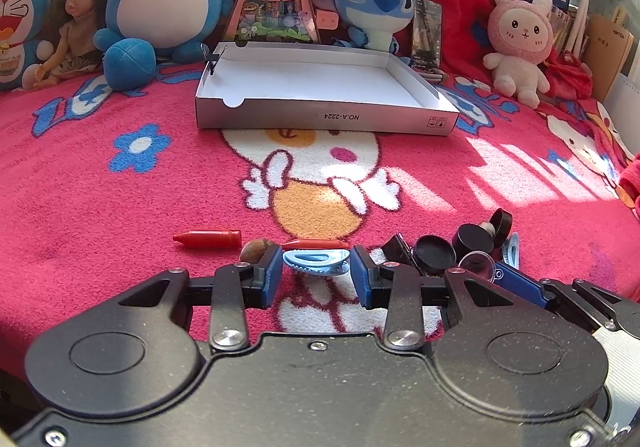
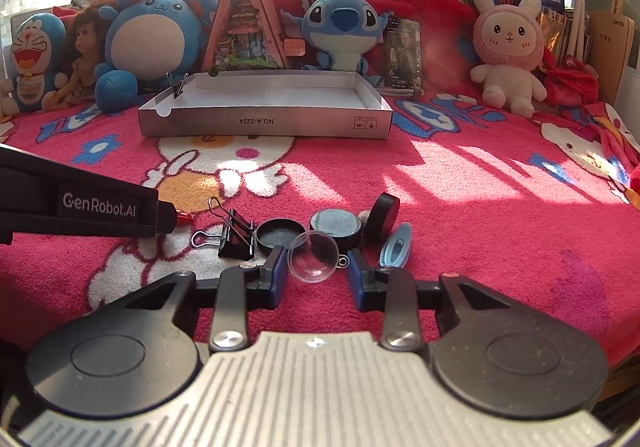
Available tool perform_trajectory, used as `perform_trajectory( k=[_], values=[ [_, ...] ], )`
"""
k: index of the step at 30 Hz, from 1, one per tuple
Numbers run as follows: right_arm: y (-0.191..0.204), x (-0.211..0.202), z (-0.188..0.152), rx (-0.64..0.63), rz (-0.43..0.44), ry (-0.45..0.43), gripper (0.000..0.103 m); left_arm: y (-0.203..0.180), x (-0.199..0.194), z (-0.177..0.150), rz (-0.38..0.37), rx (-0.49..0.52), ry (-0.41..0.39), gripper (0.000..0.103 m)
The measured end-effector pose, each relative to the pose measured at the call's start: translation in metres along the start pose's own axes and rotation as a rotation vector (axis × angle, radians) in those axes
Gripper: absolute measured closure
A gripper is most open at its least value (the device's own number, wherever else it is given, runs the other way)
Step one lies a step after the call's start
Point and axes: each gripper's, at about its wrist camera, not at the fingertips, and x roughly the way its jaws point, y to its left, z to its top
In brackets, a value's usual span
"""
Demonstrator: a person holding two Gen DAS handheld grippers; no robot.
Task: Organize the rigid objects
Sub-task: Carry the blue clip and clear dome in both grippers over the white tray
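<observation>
Barely started: box [image 1: 320,115] on the bed holds nothing visible bar a binder clip on its rim, while crayons [image 1: 208,239], caps [image 2: 279,234] and the rest lie loose near both tools; left tool [image 1: 316,275] wide around blue clip [image 1: 316,261], right tool [image 2: 318,275] wide around clear dome [image 2: 314,255].

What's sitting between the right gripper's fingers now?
A clear plastic dome lies between the right gripper fingers, which stand open around it, shown in the right wrist view.

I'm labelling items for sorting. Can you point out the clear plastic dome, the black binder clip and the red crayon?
clear plastic dome [image 2: 314,255], right wrist view, centre of the dome.
black binder clip [image 2: 237,238], right wrist view, its black body.
red crayon [image 1: 208,239], left wrist view, middle of its barrel.
</observation>
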Motion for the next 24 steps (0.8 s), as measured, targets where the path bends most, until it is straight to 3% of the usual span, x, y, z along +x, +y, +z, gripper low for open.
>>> perform_trajectory(
  k=[12, 24],
  values=[
    [-0.023, -0.007, 0.019, 0.039, 0.082, -0.034, 0.065, 0.003, 0.001, 0.016, -0.01, 0.0, -0.033, 0.068],
    [-0.07, 0.022, 0.064, 0.175, 0.171, 0.001, 0.065, 0.014, 0.01, 0.061, -0.033, -0.002, -0.082, 0.068]
  ],
)
